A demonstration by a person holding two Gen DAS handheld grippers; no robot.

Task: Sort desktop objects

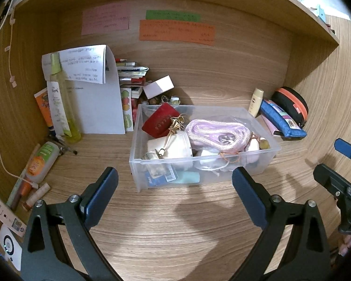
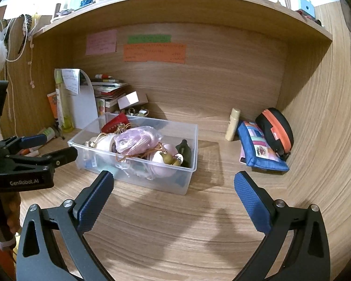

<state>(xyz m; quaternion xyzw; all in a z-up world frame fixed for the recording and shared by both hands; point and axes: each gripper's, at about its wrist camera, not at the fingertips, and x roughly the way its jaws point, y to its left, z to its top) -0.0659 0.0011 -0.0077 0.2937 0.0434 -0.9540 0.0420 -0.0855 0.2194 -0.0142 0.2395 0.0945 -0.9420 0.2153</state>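
Clear plastic bin (image 1: 204, 164) crammed with trinkets sits mid-worktop (image 1: 175, 222), a lilac cord bundle (image 1: 218, 132) on top. Blue fabric pouch (image 2: 261, 147) and what looks like a black-orange zip case (image 2: 275, 130) lie right. Left tool (image 1: 175, 180) and right tool (image 2: 173, 185) both gape empty.

Left gripper (image 1: 175, 185): black frame, two curved arms with triangular cut-outs, silver screws behind fingers. Fingers (image 1: 100, 194) carried dark blue pads, smooth-looking inner faces. Right gripper (image 2: 173, 189): same black frame, same cut-outs, silver screws at base of fingers. Its fingers (image 2: 252, 201) wore blue pads with fine knurled texture and ridged inner edge. White "GenRobot.AI" lettering on black body of left gripper, seen from right wrist view.
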